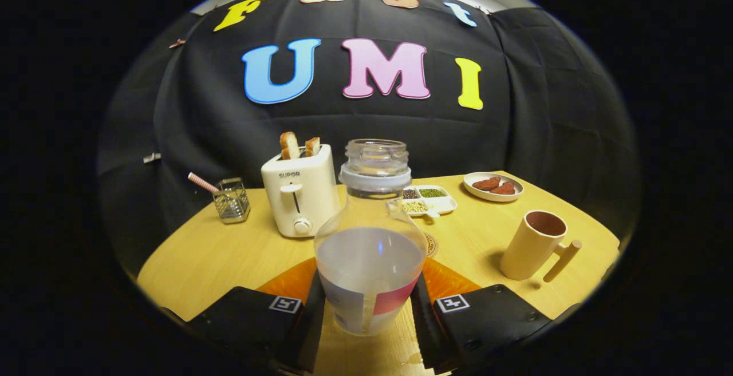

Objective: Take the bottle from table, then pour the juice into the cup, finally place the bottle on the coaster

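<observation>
Black cloth hung behind a pale wooden desk (pixel 229 250). From the left stood a wire basket (pixel 232 200), then a toaster (pixel 299 190) with bread. The claw (pixel 369 301) was clenched on the uncapped bottle (pixel 371 238), both fingers pressed against its lower sides, juice about half up. A coaster (pixel 430 245) peeked out just behind it. Right of it stood the cup (pixel 534 245), well apart. Carrying it upright toward the cup and tipping slowly over the rim looked wise; the open neck could spill.
</observation>
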### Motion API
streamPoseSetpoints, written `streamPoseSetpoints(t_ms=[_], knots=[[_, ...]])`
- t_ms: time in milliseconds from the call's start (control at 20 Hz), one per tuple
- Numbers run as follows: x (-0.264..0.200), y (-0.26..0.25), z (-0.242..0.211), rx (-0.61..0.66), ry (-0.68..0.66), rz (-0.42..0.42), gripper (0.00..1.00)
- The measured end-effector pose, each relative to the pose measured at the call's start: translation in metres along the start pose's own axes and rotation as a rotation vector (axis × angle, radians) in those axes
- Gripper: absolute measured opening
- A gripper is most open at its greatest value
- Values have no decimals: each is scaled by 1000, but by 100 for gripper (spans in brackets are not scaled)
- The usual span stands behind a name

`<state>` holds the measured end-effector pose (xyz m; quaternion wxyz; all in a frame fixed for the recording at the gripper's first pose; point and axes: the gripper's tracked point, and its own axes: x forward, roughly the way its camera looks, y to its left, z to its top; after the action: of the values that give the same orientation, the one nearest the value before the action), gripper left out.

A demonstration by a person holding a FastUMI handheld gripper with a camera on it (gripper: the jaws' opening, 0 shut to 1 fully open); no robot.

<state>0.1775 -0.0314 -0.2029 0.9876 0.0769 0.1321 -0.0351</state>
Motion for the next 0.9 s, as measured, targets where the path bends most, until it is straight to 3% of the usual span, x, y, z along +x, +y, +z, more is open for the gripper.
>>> streamPoseSetpoints(t_ms=[450, 900], knots=[[-5, -32, 62, 423, 16, 23, 70], [8, -75, 87, 787, 64, 51, 70]])
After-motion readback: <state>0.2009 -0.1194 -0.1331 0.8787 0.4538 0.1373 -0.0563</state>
